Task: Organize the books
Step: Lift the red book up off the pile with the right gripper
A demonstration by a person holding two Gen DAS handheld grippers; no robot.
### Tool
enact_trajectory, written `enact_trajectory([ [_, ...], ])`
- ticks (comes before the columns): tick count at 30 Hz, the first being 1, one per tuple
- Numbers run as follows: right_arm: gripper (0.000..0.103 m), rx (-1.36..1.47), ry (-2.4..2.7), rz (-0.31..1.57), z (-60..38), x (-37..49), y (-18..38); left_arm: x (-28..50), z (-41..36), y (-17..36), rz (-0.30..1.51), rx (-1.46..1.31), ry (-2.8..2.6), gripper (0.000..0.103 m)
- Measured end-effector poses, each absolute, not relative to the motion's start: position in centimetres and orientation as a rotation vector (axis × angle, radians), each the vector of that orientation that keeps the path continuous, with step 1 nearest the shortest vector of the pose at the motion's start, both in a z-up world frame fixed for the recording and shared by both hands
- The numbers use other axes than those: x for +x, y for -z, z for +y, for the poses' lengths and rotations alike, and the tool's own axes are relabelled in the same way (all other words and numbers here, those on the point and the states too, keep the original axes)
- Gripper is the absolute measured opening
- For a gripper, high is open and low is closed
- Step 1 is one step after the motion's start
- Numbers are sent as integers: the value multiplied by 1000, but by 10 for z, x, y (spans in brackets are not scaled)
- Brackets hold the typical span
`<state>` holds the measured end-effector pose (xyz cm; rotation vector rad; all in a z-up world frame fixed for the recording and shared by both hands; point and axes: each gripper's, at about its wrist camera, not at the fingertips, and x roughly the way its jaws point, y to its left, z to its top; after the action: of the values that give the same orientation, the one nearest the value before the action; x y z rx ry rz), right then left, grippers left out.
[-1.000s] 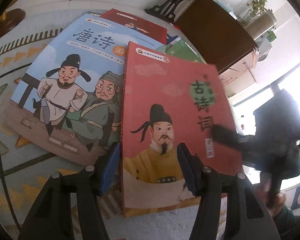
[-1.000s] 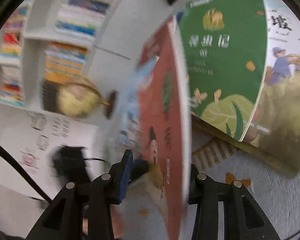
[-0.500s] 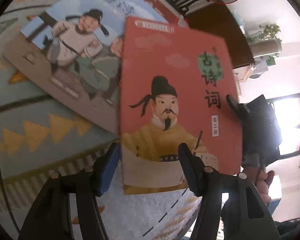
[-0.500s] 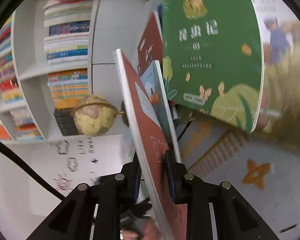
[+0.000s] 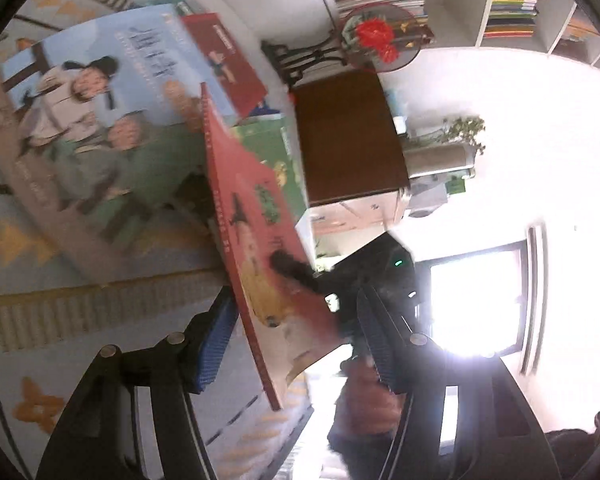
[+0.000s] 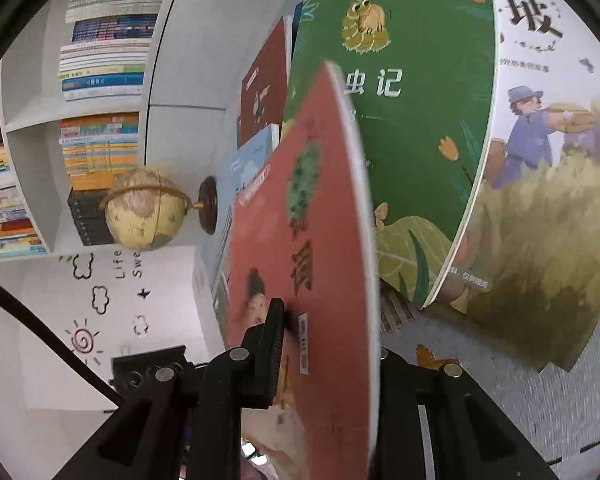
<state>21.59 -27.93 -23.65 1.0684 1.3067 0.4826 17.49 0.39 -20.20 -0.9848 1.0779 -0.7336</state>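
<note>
Left wrist view looks along its tool across the tabletop toward a window, close to the red book [image 5: 260, 240]; right wrist view faces the shelves [image 6: 100, 80] — both share that book [image 6: 311, 280].

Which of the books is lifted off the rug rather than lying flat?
The red book, clamped by the right gripper and tilted up on edge. The green book and blue book lie flat.

I logged the red book [image 6: 319, 240]: smooth, slightly glossy paper cover | green book [image 6: 411, 128] behind it: same glossy paper | rug [image 5: 100, 292] under them: rough woven cloth | cabinet [image 5: 347, 140] beyond the red book: dark polished wood.
</note>
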Motion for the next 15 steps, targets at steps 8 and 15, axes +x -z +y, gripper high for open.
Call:
enact_trajectory([
  [8,26,803,-477,1341,-274,220,221,176,-45,192,1083,-530,488,39],
  [15,27,472,-458,1264,-262,214,193,165,-73,172,1039,-274,477,39],
])
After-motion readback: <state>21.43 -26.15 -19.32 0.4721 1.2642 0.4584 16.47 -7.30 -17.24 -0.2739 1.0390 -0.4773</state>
